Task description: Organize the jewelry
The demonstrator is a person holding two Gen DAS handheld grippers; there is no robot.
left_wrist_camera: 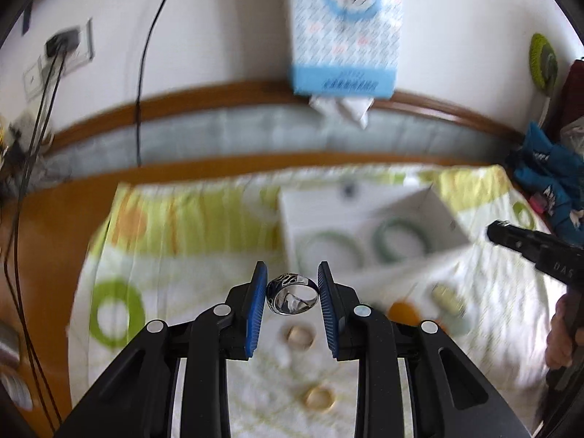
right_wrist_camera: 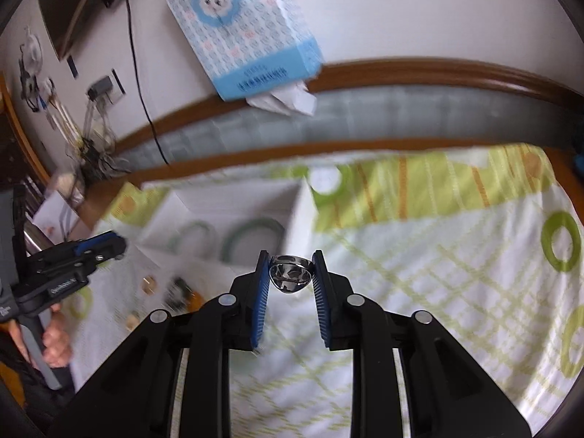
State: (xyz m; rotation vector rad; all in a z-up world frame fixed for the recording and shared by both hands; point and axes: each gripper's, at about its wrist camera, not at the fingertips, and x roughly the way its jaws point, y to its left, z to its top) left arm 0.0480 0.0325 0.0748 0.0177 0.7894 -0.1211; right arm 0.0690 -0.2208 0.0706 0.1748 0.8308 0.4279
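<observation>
My left gripper [left_wrist_camera: 292, 294] is shut on a silver ring with a dark cut-out pattern [left_wrist_camera: 292, 297], held above the cloth. My right gripper [right_wrist_camera: 291, 273] is shut on a plain silver ring [right_wrist_camera: 291, 275], also lifted clear of the cloth. A white box [left_wrist_camera: 365, 215] lies beyond both, with two green bangles [left_wrist_camera: 401, 242] inside; the same box [right_wrist_camera: 233, 211] shows in the right wrist view. Two gold rings [left_wrist_camera: 300, 335] [left_wrist_camera: 320, 398] lie on the cloth beneath my left gripper. The right gripper's body [left_wrist_camera: 529, 246] shows at the right edge, the left one [right_wrist_camera: 73, 259] at the left edge.
A green-patterned white cloth [right_wrist_camera: 456, 273] covers the orange table [left_wrist_camera: 47, 255]. A blue tissue box [left_wrist_camera: 345, 29] stands against the wall behind. Small orange and pale pieces [left_wrist_camera: 447, 297] lie right of the gold rings. Blue fabric [left_wrist_camera: 547, 179] is piled at far right. Cables [left_wrist_camera: 33, 146] hang at left.
</observation>
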